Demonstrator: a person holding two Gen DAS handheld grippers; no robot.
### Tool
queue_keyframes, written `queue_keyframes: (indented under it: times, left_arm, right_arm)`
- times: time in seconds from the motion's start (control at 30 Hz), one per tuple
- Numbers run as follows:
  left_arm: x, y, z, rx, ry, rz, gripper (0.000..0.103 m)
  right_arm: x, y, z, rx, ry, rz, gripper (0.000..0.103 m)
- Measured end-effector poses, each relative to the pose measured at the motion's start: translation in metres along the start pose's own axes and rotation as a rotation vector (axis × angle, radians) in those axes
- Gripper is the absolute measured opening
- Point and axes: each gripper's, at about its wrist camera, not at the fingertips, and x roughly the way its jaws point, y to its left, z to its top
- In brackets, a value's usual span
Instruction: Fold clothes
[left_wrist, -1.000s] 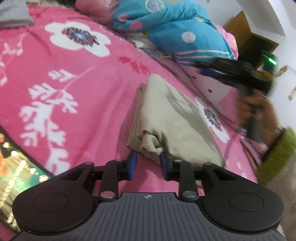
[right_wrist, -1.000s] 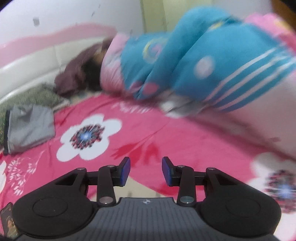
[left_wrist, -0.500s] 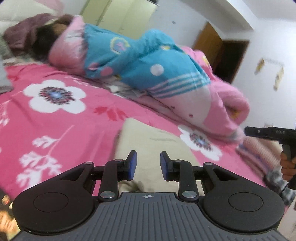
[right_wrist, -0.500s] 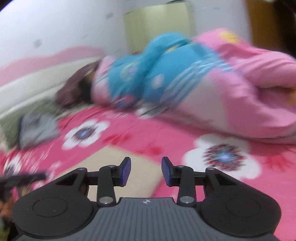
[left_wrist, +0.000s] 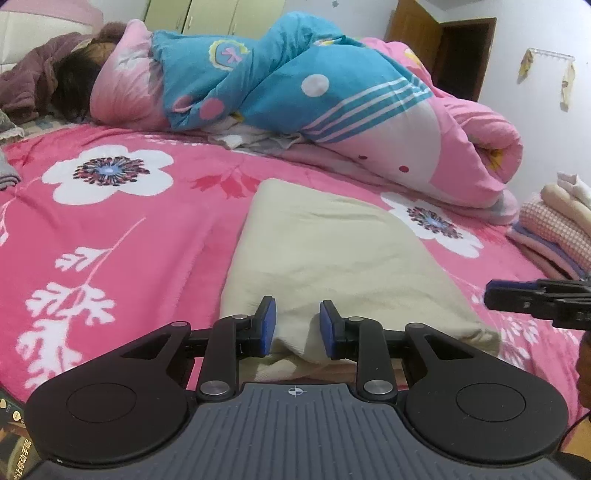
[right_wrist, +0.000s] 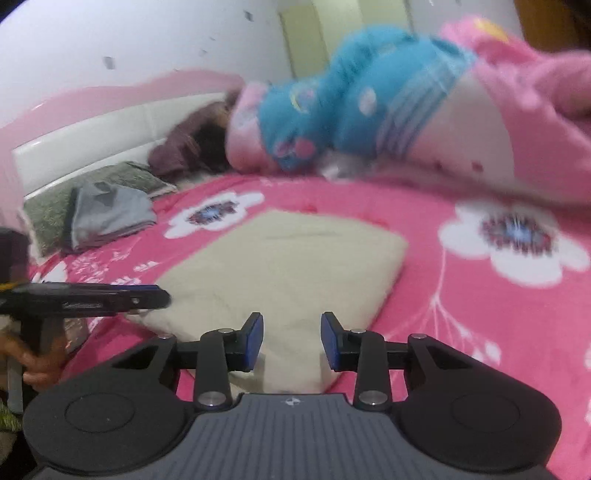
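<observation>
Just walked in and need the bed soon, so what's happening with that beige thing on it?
A person with a gripper in each hand is folding clothes on the pink flowered bedspread. The beige garment lies folded into a flat rectangle. The left gripper and the right gripper are both at its near edge, jaws apart, with cloth between the pads but not visibly pinched. Other folded clothes sit stacked at the bed's edge, and a rolled quilt lies along the back.

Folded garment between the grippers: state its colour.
The folded garment is plain beige, with no pattern; the left wrist view shows it best.
</observation>
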Motion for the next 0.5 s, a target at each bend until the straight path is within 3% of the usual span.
queue_keyframes:
  times: [0.13,0.2,0.33,0.43,0.5]
  left_arm:
    - [-0.001,-0.006,0.002,0.035,-0.006,0.018,0.027]
    - [-0.006,-0.016,0.004,0.087,-0.034,0.063,0.027]
    - [-0.019,-0.032,0.009,0.169,-0.125,0.108,0.027]
    - [-0.014,-0.034,0.012,0.155,-0.127,0.055,0.028]
    - [0.001,-0.032,0.009,0.147,-0.067,0.055,0.028]
  right_arm:
    - [0.025,-0.006,-0.034,0.027,0.023,0.018,0.037]
    - [0.023,-0.015,-0.035,0.114,0.011,0.045,0.037]
    - [0.018,-0.014,-0.041,0.102,0.000,0.022,0.038]
    - [0.016,-0.018,-0.041,0.119,0.000,0.015,0.038]
    - [0.017,-0.013,-0.033,0.101,0.016,-0.011,0.038]
